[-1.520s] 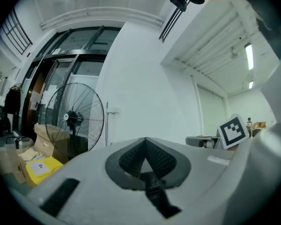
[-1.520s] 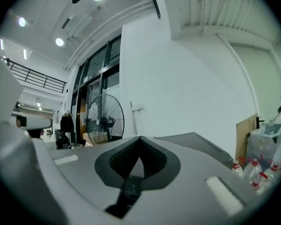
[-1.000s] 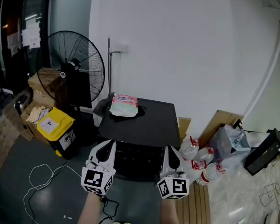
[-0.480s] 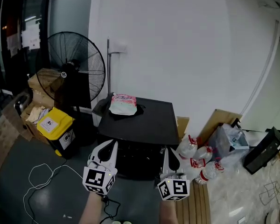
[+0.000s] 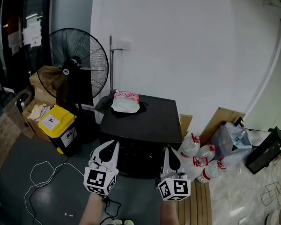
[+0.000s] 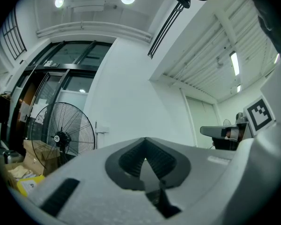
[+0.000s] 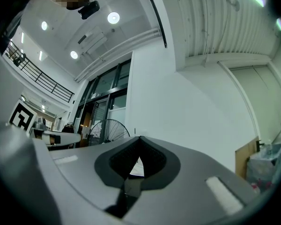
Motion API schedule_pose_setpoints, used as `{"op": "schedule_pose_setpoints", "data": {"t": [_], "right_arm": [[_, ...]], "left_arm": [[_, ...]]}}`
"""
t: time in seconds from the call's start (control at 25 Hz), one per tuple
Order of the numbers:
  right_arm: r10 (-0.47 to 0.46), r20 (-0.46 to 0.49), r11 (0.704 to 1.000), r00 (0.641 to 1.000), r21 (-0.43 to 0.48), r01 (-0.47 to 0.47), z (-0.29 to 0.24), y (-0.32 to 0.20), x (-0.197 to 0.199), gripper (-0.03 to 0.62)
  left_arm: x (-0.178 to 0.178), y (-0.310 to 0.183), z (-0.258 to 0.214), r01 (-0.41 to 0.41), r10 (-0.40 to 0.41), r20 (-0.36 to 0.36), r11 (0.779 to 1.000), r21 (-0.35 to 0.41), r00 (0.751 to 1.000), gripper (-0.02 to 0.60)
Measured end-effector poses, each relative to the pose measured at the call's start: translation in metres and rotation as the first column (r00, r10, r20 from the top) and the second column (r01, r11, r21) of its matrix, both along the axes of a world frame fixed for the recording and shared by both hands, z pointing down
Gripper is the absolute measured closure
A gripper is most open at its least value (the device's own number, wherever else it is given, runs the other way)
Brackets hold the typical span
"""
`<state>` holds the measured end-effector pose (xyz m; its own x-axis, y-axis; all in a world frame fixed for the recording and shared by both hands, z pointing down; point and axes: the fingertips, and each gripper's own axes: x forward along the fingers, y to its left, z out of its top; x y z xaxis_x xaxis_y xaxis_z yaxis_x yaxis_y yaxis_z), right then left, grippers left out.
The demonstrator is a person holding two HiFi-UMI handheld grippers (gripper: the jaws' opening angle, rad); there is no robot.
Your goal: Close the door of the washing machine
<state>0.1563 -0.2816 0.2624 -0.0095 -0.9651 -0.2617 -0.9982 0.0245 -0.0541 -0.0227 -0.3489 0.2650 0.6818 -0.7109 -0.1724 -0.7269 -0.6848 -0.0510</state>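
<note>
- Smooth black top with a faint sheen on the washing machine (image 5: 145, 121).
- Black metal wire grille on the fan (image 5: 79, 62).
- Glossy yellow plastic bin (image 5: 54, 123).
- Clear plastic bottles (image 5: 193, 149).
- Matt brown cardboard box (image 5: 36, 82).

The black, flat-topped washing machine (image 5: 152, 123) stands upright, its front in shadow.

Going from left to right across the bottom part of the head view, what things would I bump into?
yellow bin → washing machine → water bottles → black box
</note>
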Motion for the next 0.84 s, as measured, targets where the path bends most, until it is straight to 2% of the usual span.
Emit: {"op": "schedule_pose_setpoints", "data": {"t": [0.84], "right_arm": [[0.004, 0.01, 1.0, 1.0, -0.018, -0.004, 0.0076, 0.0025, -0.0039, 0.583]], "left_arm": [[-0.0069, 0.0003, 0.0069, 0.008, -0.008, 0.005, 1.0, -0.016, 1.0, 0.574]]}}
